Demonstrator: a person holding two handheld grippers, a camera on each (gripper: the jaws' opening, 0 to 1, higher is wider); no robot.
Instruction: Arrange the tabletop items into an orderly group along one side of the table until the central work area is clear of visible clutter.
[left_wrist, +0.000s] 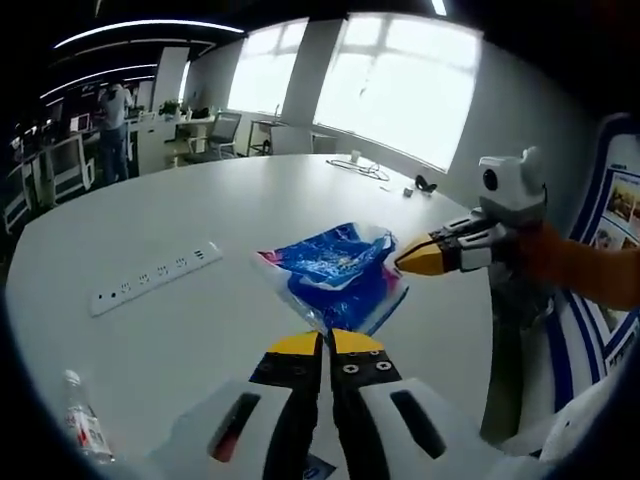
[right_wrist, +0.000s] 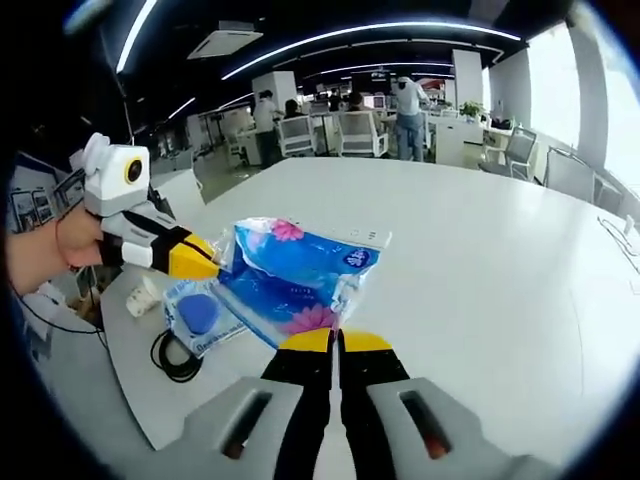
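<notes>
- Currently the blue tissue pack (left_wrist: 338, 272) is hanging above the white table (left_wrist: 200, 210), pinched at opposite edges by both grippers.
- Left gripper (left_wrist: 327, 343) jaws are closing narrow on its near edge; right gripper (right_wrist: 335, 342) doing the same on its side.
- Beside the table edge, blue-lidded packet (right_wrist: 198, 315), paper cup (right_wrist: 143, 295) & black cable (right_wrist: 176, 358) are already sitting grouped.
- Power strip (left_wrist: 155, 277), bottle (left_wrist: 84, 420), far cable (left_wrist: 360, 168) are lying spread out, so I'd say lots left.
</notes>
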